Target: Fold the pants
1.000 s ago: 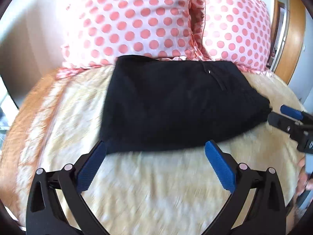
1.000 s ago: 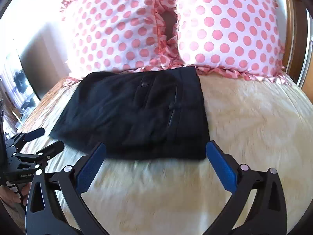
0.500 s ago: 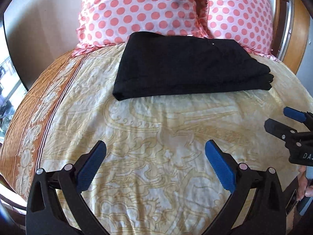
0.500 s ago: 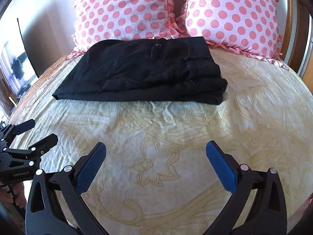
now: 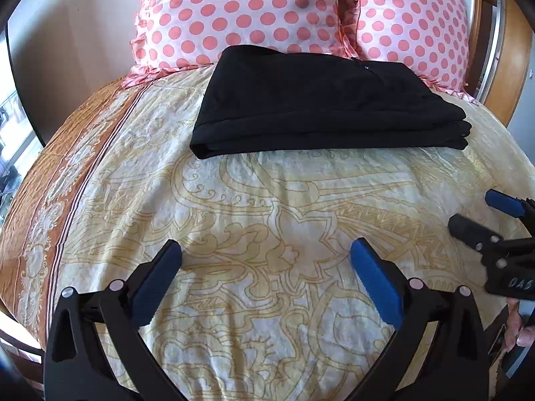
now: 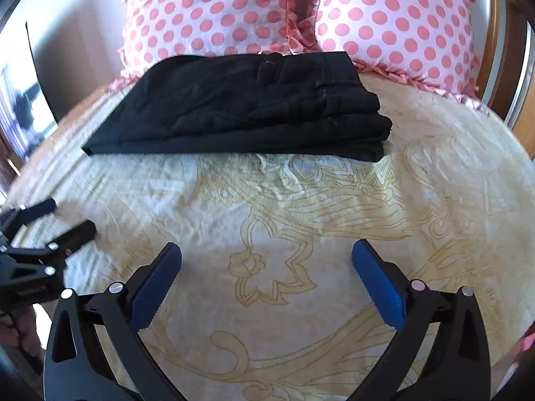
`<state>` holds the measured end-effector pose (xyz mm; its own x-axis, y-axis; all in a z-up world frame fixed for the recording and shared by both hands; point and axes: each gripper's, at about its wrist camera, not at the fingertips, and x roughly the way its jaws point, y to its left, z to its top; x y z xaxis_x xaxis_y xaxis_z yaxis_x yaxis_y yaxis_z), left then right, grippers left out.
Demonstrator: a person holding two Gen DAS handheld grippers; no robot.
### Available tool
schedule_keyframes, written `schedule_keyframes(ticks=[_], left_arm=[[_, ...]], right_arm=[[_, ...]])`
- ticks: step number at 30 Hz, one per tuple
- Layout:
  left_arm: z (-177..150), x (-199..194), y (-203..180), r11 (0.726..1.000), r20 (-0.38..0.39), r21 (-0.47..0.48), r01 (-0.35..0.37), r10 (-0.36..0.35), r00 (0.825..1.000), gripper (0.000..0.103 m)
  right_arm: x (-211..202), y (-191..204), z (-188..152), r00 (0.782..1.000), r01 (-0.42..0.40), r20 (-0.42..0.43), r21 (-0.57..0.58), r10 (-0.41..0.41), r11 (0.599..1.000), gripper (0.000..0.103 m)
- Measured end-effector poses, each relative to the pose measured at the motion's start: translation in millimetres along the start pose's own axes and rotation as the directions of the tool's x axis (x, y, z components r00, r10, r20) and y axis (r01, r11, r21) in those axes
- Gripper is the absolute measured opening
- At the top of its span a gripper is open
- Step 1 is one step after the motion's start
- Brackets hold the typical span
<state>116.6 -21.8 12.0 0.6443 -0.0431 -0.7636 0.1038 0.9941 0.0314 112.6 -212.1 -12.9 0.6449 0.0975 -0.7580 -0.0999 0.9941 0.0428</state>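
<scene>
The black pants (image 5: 321, 107) lie folded into a flat stack on the bed, right in front of the pillows; they also show in the right wrist view (image 6: 247, 107). My left gripper (image 5: 265, 250) is open and empty, well short of the pants over the bedspread. My right gripper (image 6: 267, 250) is open and empty, also well back from the pants. The right gripper shows at the right edge of the left wrist view (image 5: 481, 214), and the left gripper shows at the left edge of the right wrist view (image 6: 63, 217).
Two pink polka-dot pillows (image 5: 240, 16) (image 6: 398, 23) stand behind the pants at the head of the bed. The cream and gold patterned bedspread (image 5: 267, 207) has an orange border on the left (image 5: 67, 153). A wooden frame (image 5: 511, 60) stands at the right.
Both grippers have pulled back from the folded pants toward the foot of the bed. The pants stay where they lay, now farther off in both views.
</scene>
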Motion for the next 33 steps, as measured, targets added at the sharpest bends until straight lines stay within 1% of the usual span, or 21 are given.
schedule_keyframes(ticks=[1,2,7,33], left_arm=[[-1.0,-0.3,0.1,1.000,0.008,0.004,0.002,-0.002,1.000,0.101],[-2.5,-0.5,0.5,1.000,0.020,0.005,0.006,-0.006,1.000,0.101],[-5.5,-1.7,0.1,1.000,0.050,0.004,0.007,-0.007,0.999,0.101],[-5.7,-1.5,-0.3,1.000,0.051,0.003,0.006,-0.007,0.999,0.101]], right_arm=[[-0.4,3.5,-1.4,1.000,0.021,0.010,-0.018,-0.021,1.000,0.102],[-0.2,1.9,-2.1,1.000,0.017,0.009,-0.002,-0.017,1.000,0.102],[-0.8,1.6,-5.1,0.999,0.028,0.028,0.010,-0.028,1.000,0.102],[-2.1,1.5,-6.0,0.999,0.034,0.033,0.017,-0.035,0.999,0.102]])
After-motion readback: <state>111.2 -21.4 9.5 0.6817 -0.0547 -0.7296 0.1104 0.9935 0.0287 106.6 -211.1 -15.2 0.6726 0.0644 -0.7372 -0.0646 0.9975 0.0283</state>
